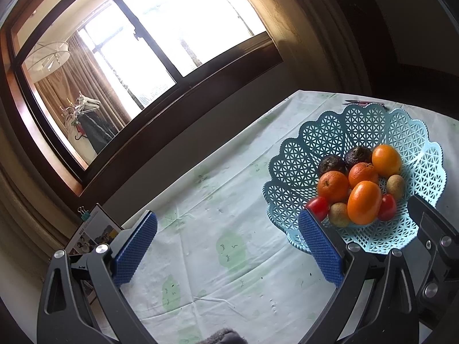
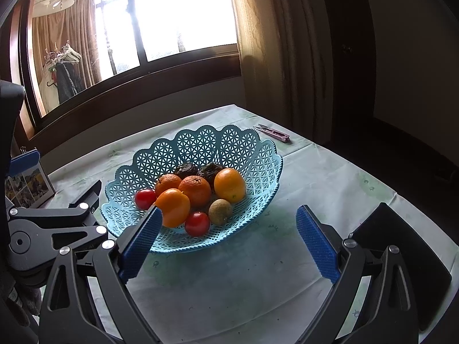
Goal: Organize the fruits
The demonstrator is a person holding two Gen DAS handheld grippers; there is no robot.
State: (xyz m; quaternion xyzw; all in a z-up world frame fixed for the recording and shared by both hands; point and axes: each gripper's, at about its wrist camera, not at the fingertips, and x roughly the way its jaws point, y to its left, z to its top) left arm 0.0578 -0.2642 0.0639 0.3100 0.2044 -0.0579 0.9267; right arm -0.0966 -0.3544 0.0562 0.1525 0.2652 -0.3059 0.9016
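A light blue lattice basket (image 1: 358,132) (image 2: 218,146) stands on the table and holds several fruits: oranges (image 1: 363,202) (image 2: 229,185), red tomatoes (image 1: 387,207) (image 2: 196,223), small brown kiwis (image 1: 338,215) (image 2: 220,211) and two dark wrinkled fruits (image 1: 358,156) (image 2: 210,170). My left gripper (image 1: 228,238) is open and empty above the cloth, left of the basket. My right gripper (image 2: 229,239) is open and empty just in front of the basket. The left gripper's body (image 2: 57,229) shows at the left of the right wrist view.
The table wears a pale cloth with green prints (image 1: 218,200) (image 2: 258,281). Small pink thread snips (image 2: 274,133) lie behind the basket. A photo card with a binder clip (image 1: 94,229) (image 2: 27,186) stands at the table's left edge. A window and curtains are behind.
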